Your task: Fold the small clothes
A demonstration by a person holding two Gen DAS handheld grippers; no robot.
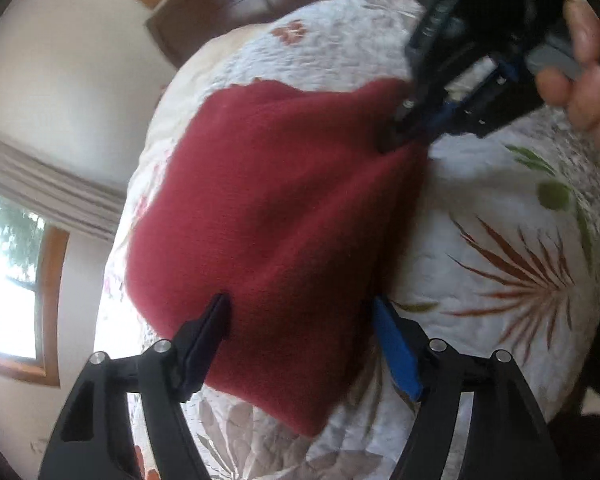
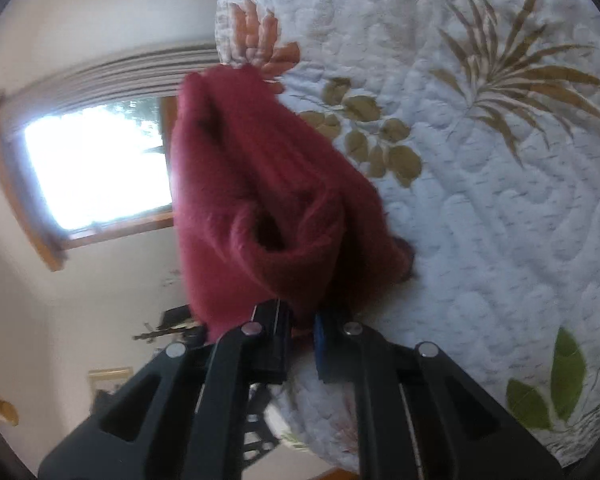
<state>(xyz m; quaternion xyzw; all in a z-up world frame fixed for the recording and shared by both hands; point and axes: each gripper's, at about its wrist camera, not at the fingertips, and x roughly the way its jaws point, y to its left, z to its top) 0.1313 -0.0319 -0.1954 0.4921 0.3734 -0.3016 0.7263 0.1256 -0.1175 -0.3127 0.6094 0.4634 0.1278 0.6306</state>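
Quilted floral bedspread [image 2: 500, 200]; right gripper [image 2: 300, 330] jaws pinch fuzzy red knit [image 2: 260, 200]; left gripper [image 1: 300, 320] jaws spread.

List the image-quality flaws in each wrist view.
Left wrist view: right gripper and hand motion-blurred, window blown out, fisheye bending the quilt. Right wrist view: red knit garment soft with blur, window overexposed.
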